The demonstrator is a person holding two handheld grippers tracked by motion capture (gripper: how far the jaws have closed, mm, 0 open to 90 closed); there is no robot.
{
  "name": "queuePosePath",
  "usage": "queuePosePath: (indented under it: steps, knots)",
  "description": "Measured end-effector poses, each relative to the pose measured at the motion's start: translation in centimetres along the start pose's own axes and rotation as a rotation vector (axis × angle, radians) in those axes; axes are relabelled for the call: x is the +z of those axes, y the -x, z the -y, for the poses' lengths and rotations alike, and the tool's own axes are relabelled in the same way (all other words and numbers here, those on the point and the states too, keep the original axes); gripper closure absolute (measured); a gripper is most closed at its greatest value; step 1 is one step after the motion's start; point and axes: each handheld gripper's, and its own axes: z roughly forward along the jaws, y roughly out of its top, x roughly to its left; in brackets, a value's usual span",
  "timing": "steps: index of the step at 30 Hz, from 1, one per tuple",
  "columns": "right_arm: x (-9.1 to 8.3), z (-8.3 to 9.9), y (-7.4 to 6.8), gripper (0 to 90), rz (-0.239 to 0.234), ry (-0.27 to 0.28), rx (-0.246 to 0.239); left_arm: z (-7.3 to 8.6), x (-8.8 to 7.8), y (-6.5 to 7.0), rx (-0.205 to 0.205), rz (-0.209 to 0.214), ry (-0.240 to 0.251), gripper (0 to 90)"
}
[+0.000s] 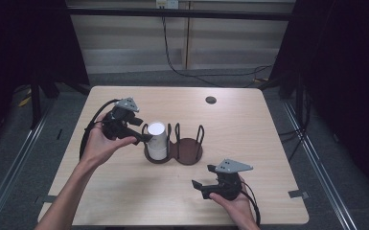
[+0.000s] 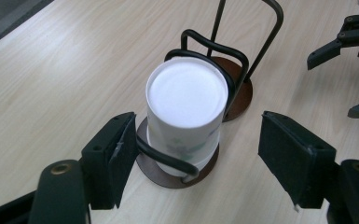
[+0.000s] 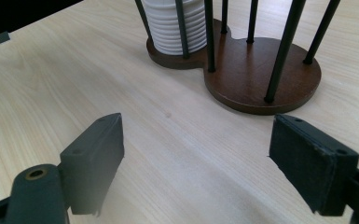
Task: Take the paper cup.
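Note:
A white stack of paper cups [image 1: 156,140], bottoms up, stands in the left ring of a two-place holder with a dark brown base [image 1: 190,152] and black wire loops. My left gripper [image 1: 141,130] is open just to the left of the stack. In the left gripper view its jaws straddle the cups [image 2: 186,107] without touching them, and one wire loop [image 2: 163,156] runs close to the left jaw. My right gripper [image 1: 202,176] is open near the front edge, holding nothing. It faces the empty right ring of the base [image 3: 261,79] and the ribbed cup rims [image 3: 177,28].
A small dark round disc [image 1: 211,99] sits in the tabletop at the far middle. Bare wood lies between the right gripper and the holder. Cables trail on the floor behind the table. The right gripper's fingers [image 2: 349,42] show beyond the holder in the left gripper view.

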Motion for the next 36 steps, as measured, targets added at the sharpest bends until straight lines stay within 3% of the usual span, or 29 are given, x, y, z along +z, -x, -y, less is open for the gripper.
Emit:
queuePosePath:
  steps: [4, 9, 10, 12, 18, 19, 23, 28, 36]
  knots:
    - [0.0, 0.0, -0.1, 17.4, -0.002, 0.001, -0.002, -0.9, 0.4, -0.1, 0.006, -0.006, -0.025, 30.7]
    - [0.0, 0.0, 0.0, 17.4, 0.000, -0.001, -0.003, -2.1, 0.8, 0.2, 0.043, -0.008, -0.048, 34.7]
    - [0.0, 0.0, 0.0, 17.4, 0.001, 0.000, -0.004, -2.3, 0.9, 0.2, 0.052, -0.023, -0.062, 34.8]
    - [0.0, 0.0, 0.0, 17.4, 0.000, -0.001, -0.004, -2.6, 1.2, 0.2, 0.051, -0.043, -0.072, 31.7]
    - [-0.1, 0.0, -0.1, 17.4, 0.008, -0.001, -0.006, -3.3, 2.2, 0.2, 0.057, -0.026, -0.130, 31.9]
    - [-0.1, 0.0, -0.1, 17.4, 0.008, 0.001, -0.008, -3.4, 2.4, 0.3, 0.034, -0.017, -0.142, 31.4]
    - [-0.1, 0.0, -0.1, 17.7, 0.007, 0.006, -0.007, -3.9, 2.8, 0.3, 0.019, -0.024, -0.164, 30.8]
    - [-0.1, 0.1, -0.1, 17.6, -0.006, -0.004, -0.001, -4.4, 3.8, 0.2, 0.035, -0.023, -0.256, 31.2]
    - [-0.1, 0.2, 0.0, 17.6, -0.003, -0.007, -0.004, -4.8, 4.9, 0.0, 0.047, -0.011, -0.312, 30.9]
